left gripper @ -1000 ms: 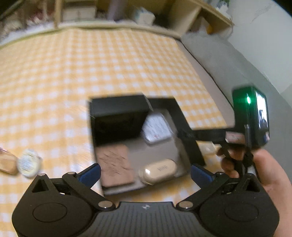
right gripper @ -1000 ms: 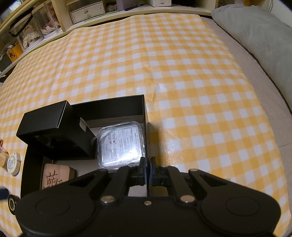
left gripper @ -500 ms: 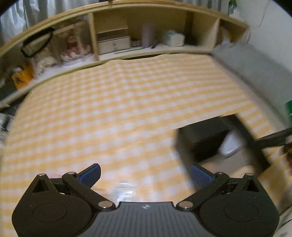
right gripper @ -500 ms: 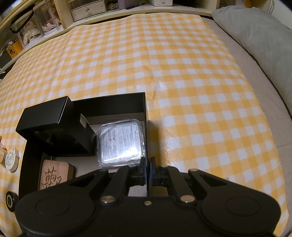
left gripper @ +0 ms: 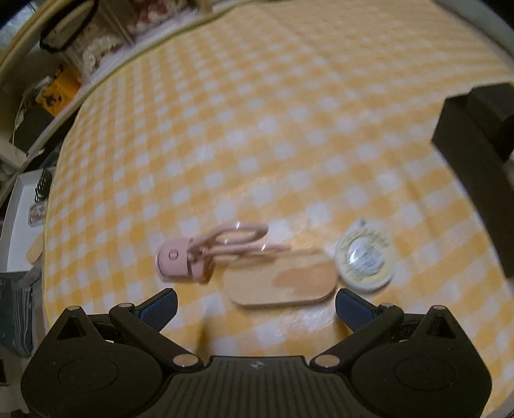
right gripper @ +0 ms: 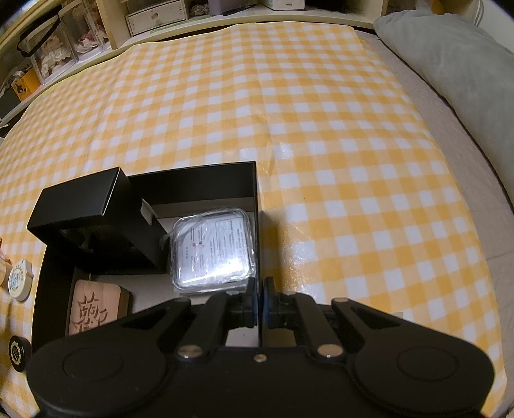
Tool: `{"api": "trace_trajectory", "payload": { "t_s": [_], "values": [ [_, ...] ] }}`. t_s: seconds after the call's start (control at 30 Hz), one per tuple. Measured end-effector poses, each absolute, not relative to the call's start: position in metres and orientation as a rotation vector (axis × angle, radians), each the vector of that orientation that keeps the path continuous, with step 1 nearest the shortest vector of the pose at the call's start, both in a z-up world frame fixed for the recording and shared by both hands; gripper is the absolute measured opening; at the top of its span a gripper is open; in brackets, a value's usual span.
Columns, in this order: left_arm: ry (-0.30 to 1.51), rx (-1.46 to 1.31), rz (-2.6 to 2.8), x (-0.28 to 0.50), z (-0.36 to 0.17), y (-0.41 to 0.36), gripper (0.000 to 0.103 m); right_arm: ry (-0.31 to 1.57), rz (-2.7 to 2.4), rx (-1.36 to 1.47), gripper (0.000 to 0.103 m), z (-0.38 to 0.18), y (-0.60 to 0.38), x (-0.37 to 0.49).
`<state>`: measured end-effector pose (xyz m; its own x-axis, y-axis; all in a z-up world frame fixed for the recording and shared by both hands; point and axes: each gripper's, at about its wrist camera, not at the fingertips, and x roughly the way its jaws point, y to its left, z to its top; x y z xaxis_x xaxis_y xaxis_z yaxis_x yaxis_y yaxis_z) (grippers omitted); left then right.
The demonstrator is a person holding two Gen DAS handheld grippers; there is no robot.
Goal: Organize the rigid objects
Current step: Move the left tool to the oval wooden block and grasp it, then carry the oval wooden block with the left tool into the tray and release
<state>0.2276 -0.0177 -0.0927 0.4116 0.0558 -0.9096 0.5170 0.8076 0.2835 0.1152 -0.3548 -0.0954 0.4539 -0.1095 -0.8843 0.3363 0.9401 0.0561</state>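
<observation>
My left gripper (left gripper: pixel 255 307) is open and empty, just short of a tan oval wooden piece (left gripper: pixel 282 281). A pink eyelash curler (left gripper: pixel 205 254) lies behind it to the left and a round cream tin (left gripper: pixel 364 260) to its right. My right gripper (right gripper: pixel 260 304) is shut on the right wall of the open black box (right gripper: pixel 257 199). The box holds a smaller black box (right gripper: pixel 86 209), a clear square case (right gripper: pixel 213 250) and a carved wooden block (right gripper: pixel 93 310). The box's edge also shows at the right of the left wrist view (left gripper: pixel 475 167).
The yellow checked cloth (right gripper: pixel 289 112) covers the table. Shelves with bins and boxes (right gripper: pixel 154 16) run along the back. A grey cushion (right gripper: pixel 456 64) lies at the right. A small black round disc (right gripper: pixel 17 350) sits left of the box, near the cream tin (right gripper: pixel 19 278).
My left gripper has swung away from the black box to the left, over the curler, wooden oval and tin. My right gripper stays shut on the box wall.
</observation>
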Motion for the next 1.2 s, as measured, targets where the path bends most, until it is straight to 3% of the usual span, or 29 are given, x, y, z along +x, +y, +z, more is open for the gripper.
{"api": "trace_trajectory", "payload": {
  "t_s": [0.27, 0.47, 0.67, 0.77, 0.83, 1.2],
  "values": [
    [1.159, 0.557, -0.382, 0.235, -0.119, -0.015, 0.103, 1.070, -0.278, 0.238, 0.004, -0.098, -0.353, 0.115],
    [1.162, 0.311, -0.330, 0.257, -0.119, 0.004, 0.103, 1.076, -0.276, 0.236, 0.004, -0.105, -0.349, 0.103],
    [1.165, 0.266, -0.309, 0.265, -0.125, 0.011, 0.103, 1.086, -0.276, 0.226, 0.004, -0.113, -0.350, 0.106],
    [1.188, 0.266, -0.294, 0.269, -0.132, 0.010, 0.098, 1.086, -0.275, 0.228, 0.004, -0.113, -0.350, 0.106],
    [1.208, 0.248, -0.270, 0.282, -0.135, 0.003, 0.089, 1.088, -0.276, 0.228, 0.004, -0.115, -0.350, 0.107],
    [1.244, 0.204, -0.307, 0.281, -0.103, -0.033, 0.089, 1.089, -0.276, 0.228, 0.004, -0.118, -0.348, 0.108]
  ]
}}
